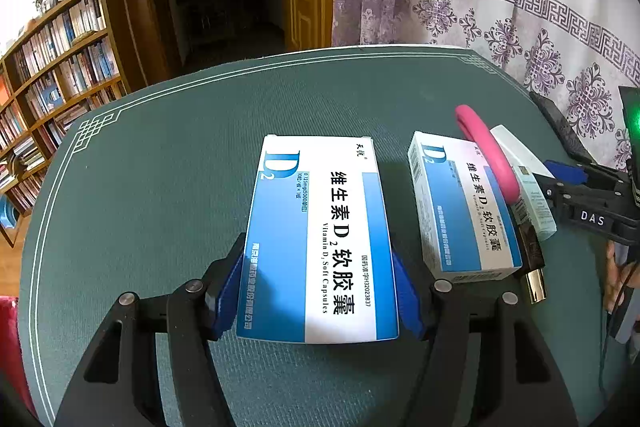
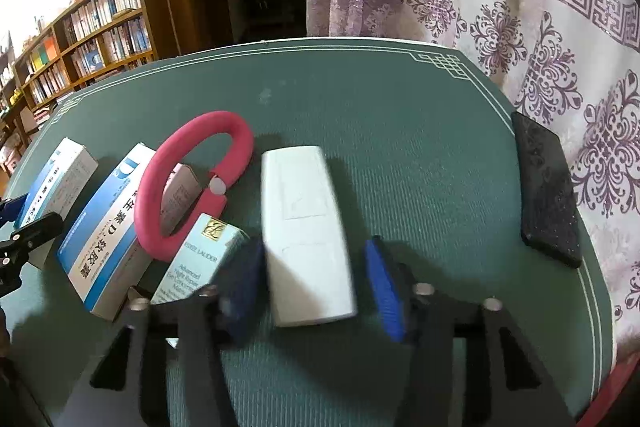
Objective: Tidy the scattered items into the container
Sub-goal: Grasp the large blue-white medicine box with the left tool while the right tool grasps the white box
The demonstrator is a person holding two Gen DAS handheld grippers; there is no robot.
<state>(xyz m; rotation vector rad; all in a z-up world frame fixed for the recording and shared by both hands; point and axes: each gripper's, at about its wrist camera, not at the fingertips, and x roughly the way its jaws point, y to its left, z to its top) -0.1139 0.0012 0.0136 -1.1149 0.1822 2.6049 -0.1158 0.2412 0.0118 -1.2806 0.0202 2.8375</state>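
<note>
Black case [image 2: 548,191]: right view only.

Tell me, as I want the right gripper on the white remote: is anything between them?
Nothing visible is. The white remote lies between the fingers of the right gripper, with only bare green mat between it and one blue pad. The teal box sits outside the other finger.

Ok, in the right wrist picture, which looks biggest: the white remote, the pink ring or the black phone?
1. White remote, but it lies nearest the camera, so that may flatter it.
2. Pink ring and black phone look about alike; I won't rank them.
</note>
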